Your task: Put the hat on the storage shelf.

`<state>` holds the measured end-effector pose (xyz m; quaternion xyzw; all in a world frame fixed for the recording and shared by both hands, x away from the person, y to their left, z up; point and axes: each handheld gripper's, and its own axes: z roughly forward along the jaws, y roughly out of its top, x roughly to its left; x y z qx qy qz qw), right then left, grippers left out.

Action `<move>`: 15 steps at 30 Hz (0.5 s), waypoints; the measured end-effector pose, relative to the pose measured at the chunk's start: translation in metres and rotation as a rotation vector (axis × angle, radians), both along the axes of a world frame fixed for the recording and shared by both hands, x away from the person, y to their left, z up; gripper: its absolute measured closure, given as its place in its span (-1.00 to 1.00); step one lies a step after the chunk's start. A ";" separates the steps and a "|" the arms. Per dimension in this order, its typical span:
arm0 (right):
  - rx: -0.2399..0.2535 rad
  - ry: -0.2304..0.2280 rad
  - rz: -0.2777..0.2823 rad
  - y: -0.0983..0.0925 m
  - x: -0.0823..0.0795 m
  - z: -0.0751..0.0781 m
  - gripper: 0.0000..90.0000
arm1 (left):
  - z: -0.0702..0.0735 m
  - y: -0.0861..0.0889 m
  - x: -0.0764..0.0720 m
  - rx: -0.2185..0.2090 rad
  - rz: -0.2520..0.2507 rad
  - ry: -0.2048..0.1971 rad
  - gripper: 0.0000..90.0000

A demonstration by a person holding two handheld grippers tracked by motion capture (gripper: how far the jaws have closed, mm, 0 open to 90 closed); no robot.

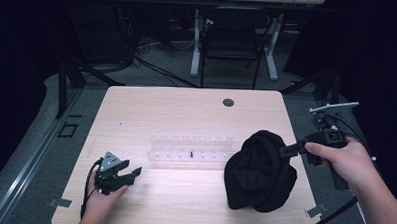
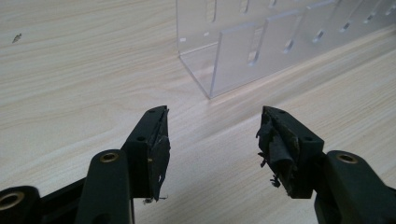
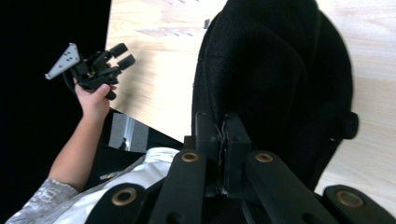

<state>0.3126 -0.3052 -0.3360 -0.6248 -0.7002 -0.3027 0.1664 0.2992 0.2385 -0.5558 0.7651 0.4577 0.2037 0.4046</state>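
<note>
No readable writing anywhere. Left gripper (image 1: pixel 129 175) low at the table's (image 1: pixel 183 201) near-left corner, hand wrapped under it, jaws apart with nothing between, pointing toward the clear acrylic rack (image 1: pixel 190 152) mid-table. Right gripper (image 1: pixel 286 150) held level from the right edge, hand gripping its handle, jaws clamped together on a fold of the black knit cap (image 1: pixel 259 171). Cap bunched and hanging from that pinch, its lower part at the table's near-right, just beside the rack's right end.

Black cloth (image 1: pixel 259 171), pale wood-grain table (image 1: pixel 186 111), clear acrylic rack (image 1: pixel 190 146)
</note>
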 end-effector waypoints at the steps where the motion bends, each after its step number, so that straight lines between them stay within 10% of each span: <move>1: 0.011 0.002 -0.008 0.000 0.000 0.001 0.96 | 0.000 0.000 0.000 0.000 0.000 0.000 -0.04; 15: 0.067 -0.061 -0.057 -0.011 -0.002 0.023 0.96 | -0.001 -0.001 0.000 0.004 -0.002 0.000 -0.06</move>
